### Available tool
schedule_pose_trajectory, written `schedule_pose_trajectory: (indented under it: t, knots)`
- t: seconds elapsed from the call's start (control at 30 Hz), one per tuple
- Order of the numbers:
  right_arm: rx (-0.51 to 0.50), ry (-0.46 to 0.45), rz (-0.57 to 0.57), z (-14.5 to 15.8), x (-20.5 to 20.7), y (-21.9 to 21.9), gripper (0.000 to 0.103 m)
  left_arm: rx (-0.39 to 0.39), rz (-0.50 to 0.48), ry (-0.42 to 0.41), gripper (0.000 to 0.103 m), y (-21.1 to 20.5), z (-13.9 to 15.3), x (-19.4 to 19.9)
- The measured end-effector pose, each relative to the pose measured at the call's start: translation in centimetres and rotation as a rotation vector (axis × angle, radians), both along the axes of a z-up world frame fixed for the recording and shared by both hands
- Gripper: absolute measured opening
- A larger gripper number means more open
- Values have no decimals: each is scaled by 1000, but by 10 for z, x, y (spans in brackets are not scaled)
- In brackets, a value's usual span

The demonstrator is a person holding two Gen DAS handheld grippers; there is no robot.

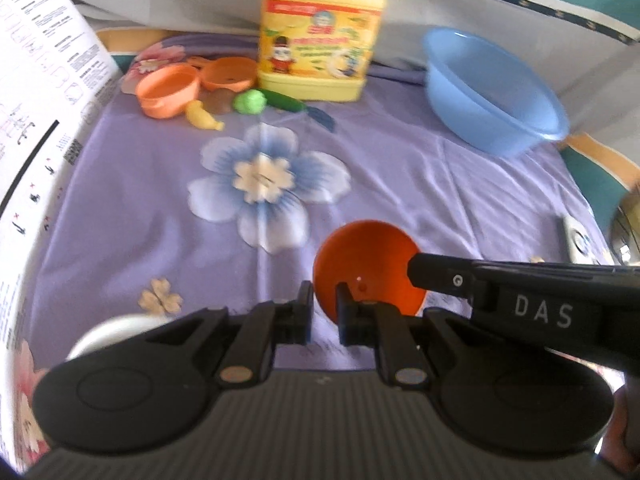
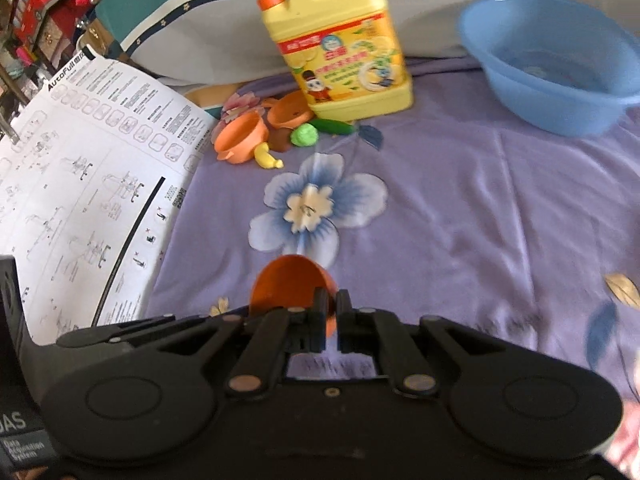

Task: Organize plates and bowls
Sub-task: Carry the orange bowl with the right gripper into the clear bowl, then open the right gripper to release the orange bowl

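A small orange bowl (image 1: 368, 266) is tilted on edge above the purple flowered cloth (image 1: 400, 184). My right gripper (image 2: 330, 312) is shut on the bowl's rim (image 2: 288, 280); its finger (image 1: 440, 276) reaches in from the right in the left wrist view. My left gripper (image 1: 325, 304) has its fingers on either side of the bowl's near rim, with a small gap showing. A white dish (image 1: 108, 332) lies at the lower left, partly hidden by the left gripper. Light orange toy bowls (image 1: 172, 90) sit at the far left.
A yellow detergent jug (image 1: 320, 36) stands at the back. A blue basin (image 1: 492, 88) sits at the back right. Toy food (image 1: 250, 102) lies by the jug. A printed instruction sheet (image 2: 80, 168) lies on the left. A metal object (image 1: 624, 232) shows at the right edge.
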State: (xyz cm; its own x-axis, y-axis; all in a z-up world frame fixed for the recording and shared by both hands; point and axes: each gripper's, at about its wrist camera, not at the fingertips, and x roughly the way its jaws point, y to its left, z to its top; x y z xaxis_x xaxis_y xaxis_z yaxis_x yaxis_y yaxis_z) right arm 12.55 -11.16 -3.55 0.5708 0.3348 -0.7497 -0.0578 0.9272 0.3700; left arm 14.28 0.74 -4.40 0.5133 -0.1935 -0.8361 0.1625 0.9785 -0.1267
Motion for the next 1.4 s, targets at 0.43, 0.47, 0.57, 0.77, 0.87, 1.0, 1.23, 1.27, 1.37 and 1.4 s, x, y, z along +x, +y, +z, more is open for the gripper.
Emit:
schedule_pose_trajectory:
  t: [0.43,0.47,0.57,0.77,0.87,1.0,1.23,1.27,1.37,1.4]
  knots:
    - [6,18,-67,-5,-92,-51,5,21,-108,16,11,-50,1,-75]
    - [7,23,-68,-7,-96,-53,5,25,-111,21,11,-51,0,-79]
    - [10,38,-69,-14,-106,-56,5,37,-118,37,11,-54,-6,-87]
    - [5,55,-71,-23,-114,-56,5,54,-129,56,11,-58,-16,-91]
    - [10,66,-72,-27,-113,-58,5,54,-130,65,11,-59,-20,-89]
    - [10,76,-71,-32,-110,-58,5,61,-136,71,13,-60,-26,-87]
    - [4,77,-68,-34,-107,-58,12,60,-129,57,39,-56,-24,-85]
    - [10,76,-73,-33,-107,-59,20,63,-120,45,55,-55,-21,-86]
    - [33,52,-85,-27,-111,-64,58,81,-91,-21,81,-48,-8,-93]
    - [33,37,-89,-24,-113,-66,65,69,-84,-31,85,-44,-4,-94]
